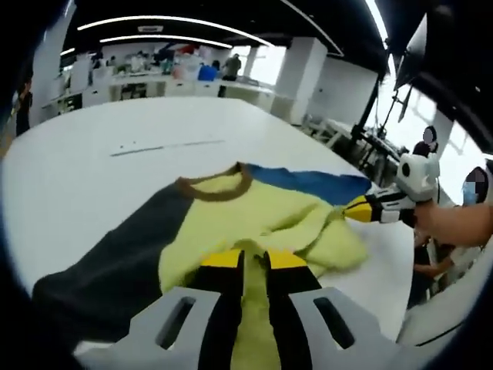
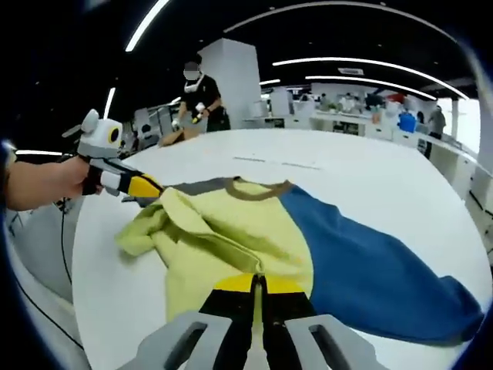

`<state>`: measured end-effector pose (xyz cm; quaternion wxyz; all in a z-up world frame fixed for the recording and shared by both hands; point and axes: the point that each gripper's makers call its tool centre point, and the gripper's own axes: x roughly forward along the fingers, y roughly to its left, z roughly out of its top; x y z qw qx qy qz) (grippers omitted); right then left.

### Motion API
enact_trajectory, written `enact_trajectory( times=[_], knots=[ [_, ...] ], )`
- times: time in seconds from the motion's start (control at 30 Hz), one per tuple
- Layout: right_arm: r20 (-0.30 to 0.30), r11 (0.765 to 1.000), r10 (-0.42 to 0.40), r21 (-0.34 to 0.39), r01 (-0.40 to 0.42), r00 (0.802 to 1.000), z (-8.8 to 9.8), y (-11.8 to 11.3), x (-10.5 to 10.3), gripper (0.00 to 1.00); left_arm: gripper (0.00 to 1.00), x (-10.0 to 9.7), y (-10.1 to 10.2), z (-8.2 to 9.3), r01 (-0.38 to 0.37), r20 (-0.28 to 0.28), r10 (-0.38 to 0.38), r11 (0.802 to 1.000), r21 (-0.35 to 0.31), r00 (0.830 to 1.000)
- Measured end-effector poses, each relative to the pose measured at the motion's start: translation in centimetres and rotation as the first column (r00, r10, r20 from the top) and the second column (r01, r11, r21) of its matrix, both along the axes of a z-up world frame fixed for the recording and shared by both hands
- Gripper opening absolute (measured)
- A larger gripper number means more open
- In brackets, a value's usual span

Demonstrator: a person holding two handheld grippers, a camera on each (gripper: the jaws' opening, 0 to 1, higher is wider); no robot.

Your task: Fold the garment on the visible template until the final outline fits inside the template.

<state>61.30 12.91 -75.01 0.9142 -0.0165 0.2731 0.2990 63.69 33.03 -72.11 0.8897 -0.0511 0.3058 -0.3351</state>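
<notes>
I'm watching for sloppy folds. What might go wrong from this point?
1. The yellow fabric is bunched up on the grey side; pulling further may set a crooked, wrinkled fold.
2. The blue side seems to lie close to the edge of the table and might slide off.
3. The left gripper and right gripper both pinch thin hem cloth, which may slip out.
</notes>
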Motion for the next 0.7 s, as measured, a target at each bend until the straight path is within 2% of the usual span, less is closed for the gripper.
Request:
enact_trajectory(
  times=[0.17,0.3,0.5,0.7],
  knots=[
    [0.011,0.999,-0.004,0.039,0.003,1.0,0.8,-0.1,0.0,0.0,0.13,-0.7,2.3,0.6,-0.055,-0.006,0.055,0.997,-0.045,0.998],
    [0.027,0.998,-0.006,0.055,0.004,1.0,1.4,-0.1,-0.1,0.01,0.13,-1.8,4.0,0.4,-0.107,-0.036,0.104,0.991,-0.086,0.994],
    [0.039,0.996,-0.003,0.09,-0.001,0.999,2.2,0.0,-0.2,0.03,0.14,-4.5,5.7,-1.8,-0.149,-0.124,0.137,0.984,-0.094,0.983],
    [0.039,0.995,-0.007,0.1,0.003,0.999,2.3,-0.1,-0.5,0.02,0.13,-6.7,6.2,-4.0,-0.165,-0.2,0.147,0.984,-0.075,0.969]
  ],
)
